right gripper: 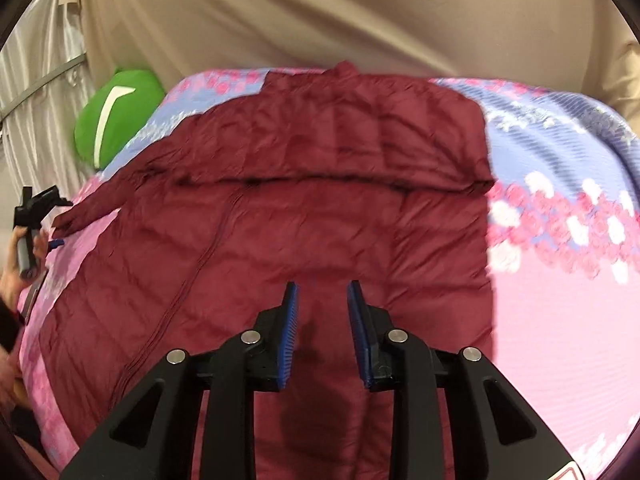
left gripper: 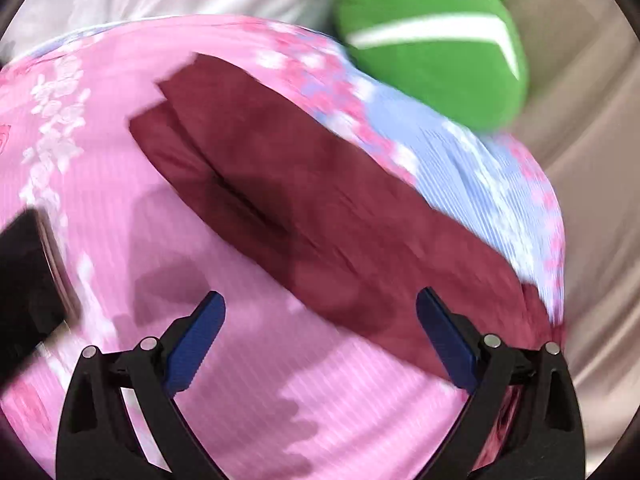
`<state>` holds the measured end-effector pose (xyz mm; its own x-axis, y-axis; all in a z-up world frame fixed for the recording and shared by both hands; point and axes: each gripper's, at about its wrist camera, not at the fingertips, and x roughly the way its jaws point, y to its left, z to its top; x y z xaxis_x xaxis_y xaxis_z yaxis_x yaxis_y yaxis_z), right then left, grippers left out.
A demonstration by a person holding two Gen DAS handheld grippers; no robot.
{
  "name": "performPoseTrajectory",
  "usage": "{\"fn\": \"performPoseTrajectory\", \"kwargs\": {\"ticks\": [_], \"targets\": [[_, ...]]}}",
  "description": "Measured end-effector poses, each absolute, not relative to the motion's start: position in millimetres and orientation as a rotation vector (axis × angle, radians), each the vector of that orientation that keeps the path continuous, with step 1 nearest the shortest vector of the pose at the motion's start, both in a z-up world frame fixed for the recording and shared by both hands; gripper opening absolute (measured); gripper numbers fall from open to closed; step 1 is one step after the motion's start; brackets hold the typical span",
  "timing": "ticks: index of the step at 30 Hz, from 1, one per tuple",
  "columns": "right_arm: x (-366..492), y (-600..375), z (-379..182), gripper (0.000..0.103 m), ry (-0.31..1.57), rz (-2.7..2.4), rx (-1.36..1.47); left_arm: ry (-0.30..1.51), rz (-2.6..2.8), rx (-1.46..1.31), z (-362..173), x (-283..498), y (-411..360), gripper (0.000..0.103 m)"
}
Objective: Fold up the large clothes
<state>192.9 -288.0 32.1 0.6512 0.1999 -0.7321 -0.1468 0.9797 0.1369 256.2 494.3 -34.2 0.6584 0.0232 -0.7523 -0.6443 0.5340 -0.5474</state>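
Observation:
A dark red quilted jacket (right gripper: 304, 216) lies spread on a pink and blue flowered bedspread (right gripper: 560, 280), with one part folded across it along a dark crease. My right gripper (right gripper: 322, 292) hovers just above the jacket's near middle, jaws partly open and empty. My left gripper (left gripper: 320, 300) is wide open and empty above the bedspread (left gripper: 120, 200), beside a folded sleeve of the jacket (left gripper: 304, 200). The left gripper also shows small at the left edge of the right wrist view (right gripper: 30, 216), near the sleeve tip.
A green cushion with a white stripe (left gripper: 432, 40) lies at the bed's far side, also in the right wrist view (right gripper: 116, 112). Beige and white curtains (right gripper: 320, 20) hang behind the bed. A black object (left gripper: 28, 280) lies at the left edge.

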Motion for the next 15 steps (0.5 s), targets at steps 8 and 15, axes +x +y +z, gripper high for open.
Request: {"fn": "performPoseTrajectory", "kwargs": {"ticks": [8, 15], "targets": [[176, -284, 32, 0.032, 0.841, 0.174, 0.106, 0.754, 0.373, -0.932, -23, 293, 505, 0.010], [174, -296, 37, 0.034, 0.823, 0.146, 0.130, 0.558, 0.057, -0.611, 124, 318, 365, 0.005]]}}
